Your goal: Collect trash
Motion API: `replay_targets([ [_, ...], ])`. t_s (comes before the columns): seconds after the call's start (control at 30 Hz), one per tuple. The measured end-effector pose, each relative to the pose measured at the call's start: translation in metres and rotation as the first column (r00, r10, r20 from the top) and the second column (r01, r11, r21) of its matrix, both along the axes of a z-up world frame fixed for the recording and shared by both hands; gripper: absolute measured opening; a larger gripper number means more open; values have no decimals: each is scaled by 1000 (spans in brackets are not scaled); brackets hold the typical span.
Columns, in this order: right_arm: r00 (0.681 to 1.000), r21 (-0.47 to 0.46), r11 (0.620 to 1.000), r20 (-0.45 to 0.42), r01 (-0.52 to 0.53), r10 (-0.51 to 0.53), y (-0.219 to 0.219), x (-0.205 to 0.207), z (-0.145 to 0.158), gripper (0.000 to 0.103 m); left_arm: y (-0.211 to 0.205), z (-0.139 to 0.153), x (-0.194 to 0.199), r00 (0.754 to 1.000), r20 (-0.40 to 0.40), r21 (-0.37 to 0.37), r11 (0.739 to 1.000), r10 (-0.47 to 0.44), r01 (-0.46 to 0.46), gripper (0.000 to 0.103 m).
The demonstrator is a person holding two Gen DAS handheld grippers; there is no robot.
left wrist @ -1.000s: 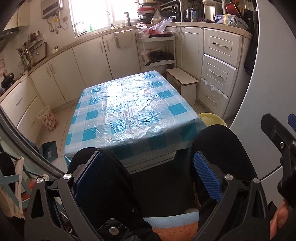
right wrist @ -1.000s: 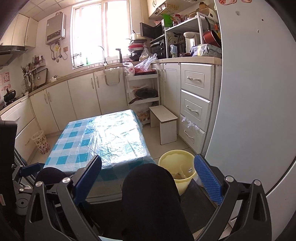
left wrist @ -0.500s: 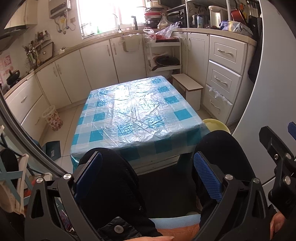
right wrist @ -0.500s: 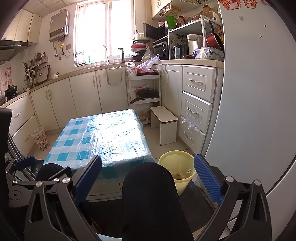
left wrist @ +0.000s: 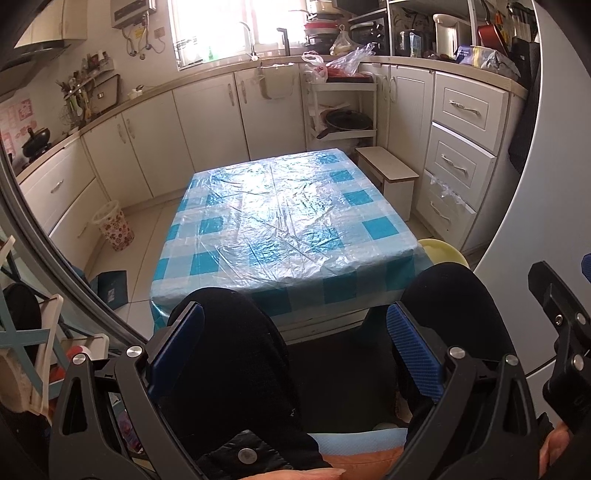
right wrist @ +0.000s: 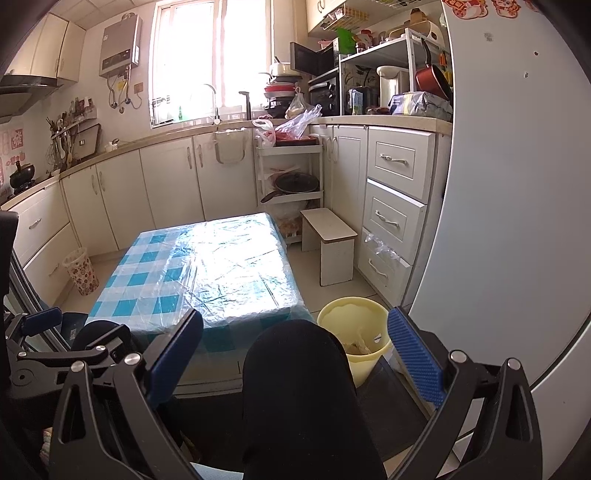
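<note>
we held the left gripper (left wrist: pixel 295 347) and right gripper (right wrist: pixel 295 350) spread and empty over our knees, yellow bin (right wrist: pixel 354 332) just ahead-right, ready for trash.

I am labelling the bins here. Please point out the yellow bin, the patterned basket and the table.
yellow bin (right wrist: pixel 334 311), right wrist view, on its rim.
patterned basket (left wrist: pixel 117 232), left wrist view, on its side wall.
table (left wrist: pixel 280 221), left wrist view, on the plastic-covered top.

No legible text: red wall stickers (right wrist: pixel 14 142) and fridge decals (right wrist: pixel 460 6) too blurred to read.
</note>
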State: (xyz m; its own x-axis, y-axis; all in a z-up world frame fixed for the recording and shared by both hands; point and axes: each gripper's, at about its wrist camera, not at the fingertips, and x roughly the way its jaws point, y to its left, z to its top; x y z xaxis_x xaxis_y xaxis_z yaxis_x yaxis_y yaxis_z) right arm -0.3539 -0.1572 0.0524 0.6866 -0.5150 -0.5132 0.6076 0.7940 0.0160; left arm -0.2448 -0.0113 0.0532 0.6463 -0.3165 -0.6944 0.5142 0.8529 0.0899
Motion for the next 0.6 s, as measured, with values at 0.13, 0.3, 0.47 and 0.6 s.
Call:
replay_targets([
  [0.13, 1000, 1, 1000, -3, 2, -2, 1, 1, -1, 96, 1, -1, 1, 1000, 2, 0, 1000, 6, -6, 95],
  [0.3, 1000, 2, 1000, -3, 1, -1, 2, 1, -1, 96, 2, -2, 1, 1000, 2, 1, 1000, 7, -7, 95],
  [0.47, 1000, 2, 1000, -9, -2, 2, 4, 3, -3, 96, 2, -1, 1, 1000, 2, 1, 1000, 7, -7, 95],
  [0.6, 1000, 1, 1000, -14, -4, 4, 4, 4, -3, 96, 4, -3, 1, 1000, -3, -2, 1000, 13, -13, 95],
])
